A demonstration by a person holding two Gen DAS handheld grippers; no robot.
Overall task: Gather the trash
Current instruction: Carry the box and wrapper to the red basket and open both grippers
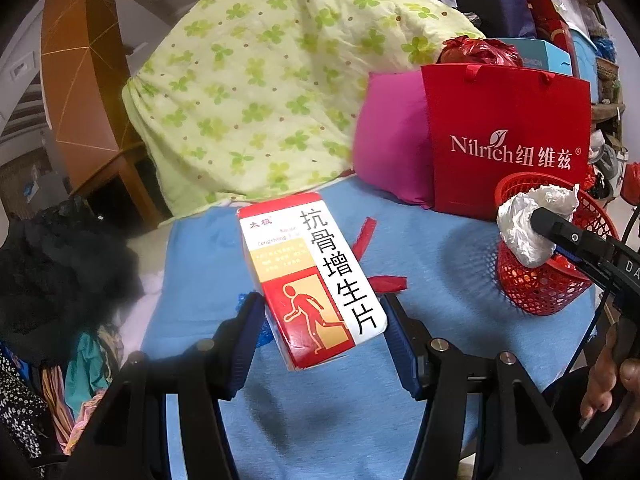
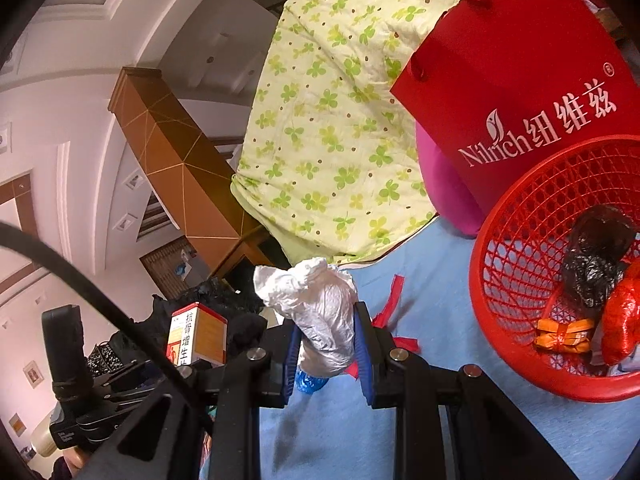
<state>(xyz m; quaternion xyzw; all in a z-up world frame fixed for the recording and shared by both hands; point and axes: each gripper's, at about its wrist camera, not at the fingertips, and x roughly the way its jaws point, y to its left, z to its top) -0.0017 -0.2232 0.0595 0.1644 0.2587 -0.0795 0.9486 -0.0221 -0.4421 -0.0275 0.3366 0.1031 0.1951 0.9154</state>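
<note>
While the red-and-white cardboard medicine box sat clamped in the half-open left claw above the blue bedsheet, the right claw was pinched tight on a crumpled white plastic wad, just beside the red mesh plastic basket holding other trash.

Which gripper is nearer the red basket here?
Right. The right gripper, shut on a crumpled white bag, sits beside the red basket. The left gripper holds a medicine box farther away.
</note>
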